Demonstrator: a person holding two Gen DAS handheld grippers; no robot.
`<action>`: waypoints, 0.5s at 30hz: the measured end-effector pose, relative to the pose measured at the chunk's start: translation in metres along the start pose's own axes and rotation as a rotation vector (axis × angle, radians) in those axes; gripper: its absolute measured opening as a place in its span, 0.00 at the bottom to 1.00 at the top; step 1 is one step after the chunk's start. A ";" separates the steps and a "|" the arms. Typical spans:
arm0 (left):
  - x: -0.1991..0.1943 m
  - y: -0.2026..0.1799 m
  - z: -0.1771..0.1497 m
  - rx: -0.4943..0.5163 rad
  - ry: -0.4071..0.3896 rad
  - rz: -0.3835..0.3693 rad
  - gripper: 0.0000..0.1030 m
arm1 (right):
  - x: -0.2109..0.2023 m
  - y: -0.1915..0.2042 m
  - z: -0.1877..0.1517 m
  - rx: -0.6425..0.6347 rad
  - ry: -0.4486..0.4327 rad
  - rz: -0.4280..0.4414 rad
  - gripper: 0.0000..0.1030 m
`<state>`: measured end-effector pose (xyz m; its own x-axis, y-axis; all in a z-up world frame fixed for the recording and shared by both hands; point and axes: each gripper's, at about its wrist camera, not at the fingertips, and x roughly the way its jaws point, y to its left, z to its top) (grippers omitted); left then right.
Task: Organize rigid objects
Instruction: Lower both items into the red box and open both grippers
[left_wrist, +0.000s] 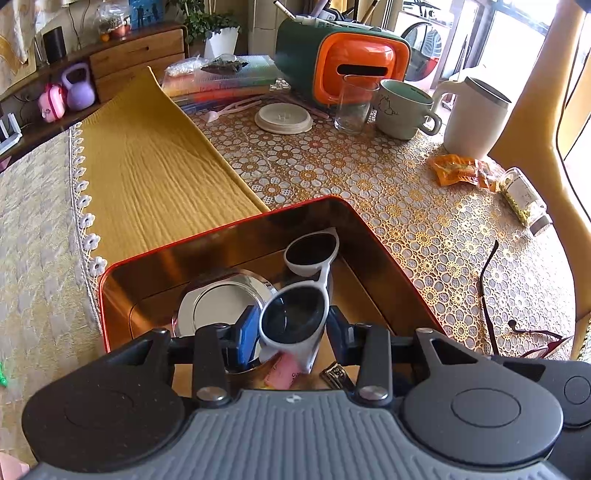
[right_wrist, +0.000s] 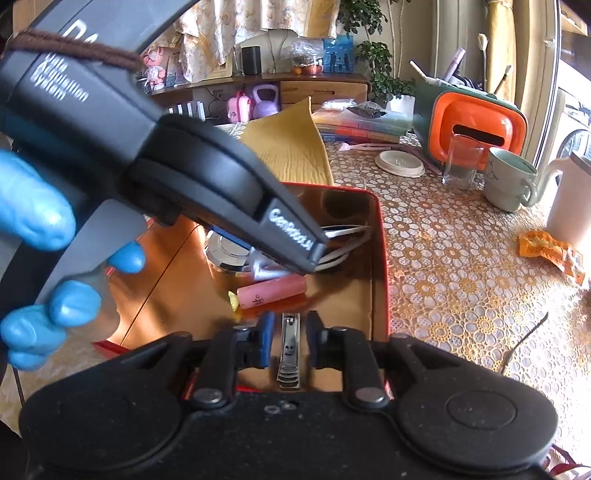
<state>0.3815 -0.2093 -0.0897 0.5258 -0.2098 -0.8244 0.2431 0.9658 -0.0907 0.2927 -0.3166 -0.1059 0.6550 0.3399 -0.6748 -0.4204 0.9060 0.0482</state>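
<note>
A red-rimmed metal tin (left_wrist: 388, 236) with a gold mirrored inside is sitting on the lace-patterned worktop (left_wrist: 369, 177), and both hand-held grippers are reaching into it. The left hand-held gripper (left_wrist: 291, 328), worked by a hand in a blue glove (right_wrist: 40, 221), is gripping white-framed sunglasses (left_wrist: 306, 288) by one lens rim, its blue pads pressing on either side, while the far lens is leaning up against the tin's inner wall. Lying in the tin beside the glasses is a round shiny metal lid (left_wrist: 218, 302); a pink cylinder (right_wrist: 271, 291) is resting on the tin's floor nearer the front, with something small and yellow just beside its end. The right hand-held gripper (right_wrist: 290, 341) is standing slightly parted around a metal nail clipper (right_wrist: 290, 350) that is lying flat on the tin's floor, the pads apart from it on both sides.

Outside the tin, an empty drinking glass (left_wrist: 354, 105), a pale green mug (left_wrist: 402, 109) and a white lidded jug (left_wrist: 472, 114) are standing in a row before an orange and green box (left_wrist: 343, 59). A white round lid (left_wrist: 283, 117) is lying flat near the glass. An orange snack packet (left_wrist: 461, 170) and a small clear jar (left_wrist: 524, 195) on its side are lying near the jug, and dark-framed spectacles (left_wrist: 491, 302) are resting on the worktop to the tin's right.
</note>
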 end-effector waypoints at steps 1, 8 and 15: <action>-0.001 0.000 -0.001 0.000 -0.001 -0.004 0.44 | -0.001 -0.001 0.000 0.006 0.000 0.000 0.20; -0.012 0.002 -0.008 -0.010 -0.017 -0.025 0.60 | -0.012 -0.004 0.000 0.031 -0.011 0.000 0.23; -0.041 0.007 -0.019 0.007 -0.065 -0.036 0.60 | -0.026 -0.002 0.002 0.063 -0.023 0.002 0.28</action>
<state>0.3461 -0.1907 -0.0677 0.5682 -0.2539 -0.7827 0.2683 0.9564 -0.1155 0.2778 -0.3262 -0.0868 0.6690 0.3465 -0.6575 -0.3818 0.9192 0.0960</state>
